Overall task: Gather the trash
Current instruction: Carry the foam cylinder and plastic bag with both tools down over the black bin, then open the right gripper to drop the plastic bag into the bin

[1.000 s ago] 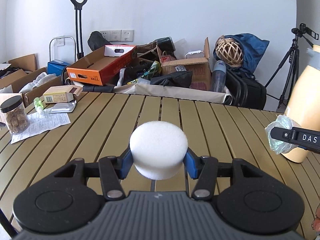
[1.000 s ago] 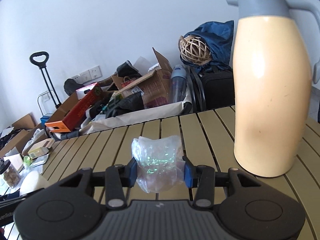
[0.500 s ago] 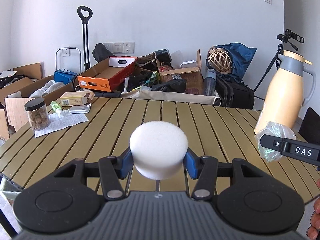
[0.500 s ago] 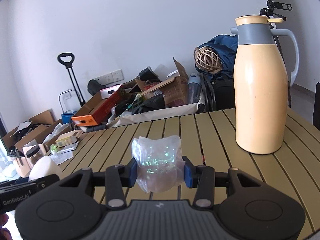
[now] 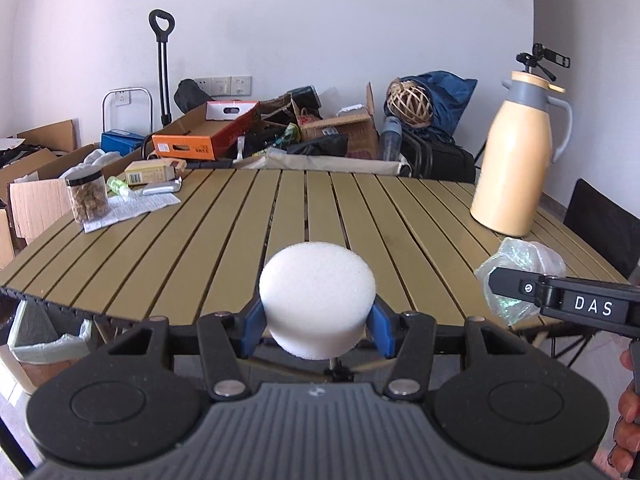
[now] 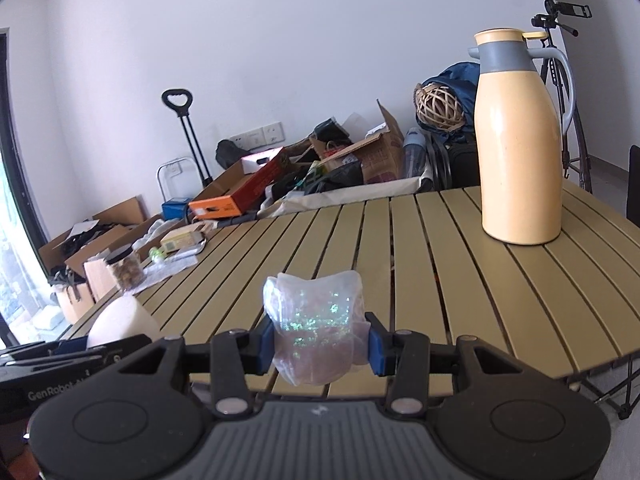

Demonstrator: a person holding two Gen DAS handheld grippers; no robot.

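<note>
left claw: I see the left gripper [image 5: 318, 322] clamped on a white foam puck [image 5: 317, 298], blue pads pressed into both its sides.
right claw: the right gripper [image 6: 320, 346] is clamped on a crumpled clear plastic bag [image 6: 316, 330] with glittery flecks; pads squeeze it left and right.
foam puck position: lifted off the slatted table [image 5: 240, 224], over its near edge in the left wrist view.
bag position: also held in the air, above the near part of the table; in the left wrist view it sits off to the right, beside the puck.
hand: I catch part of a hand [image 5: 626, 432] at the lower right edge of the left view, under the right gripper's body.
table contents: beige thermos jug [image 6: 520, 140] standing upright at the far right; a jar [image 5: 87, 199] with a black lid, a printed paper sheet [image 5: 132, 208] and a small carton [image 5: 154, 171] at the far left corner.
below table: a bin with a pale liner [image 5: 48, 350] shows under the left near edge.
background: cardboard boxes and bags piled along the wall, tripod [image 6: 560, 40] behind the jug.
</note>
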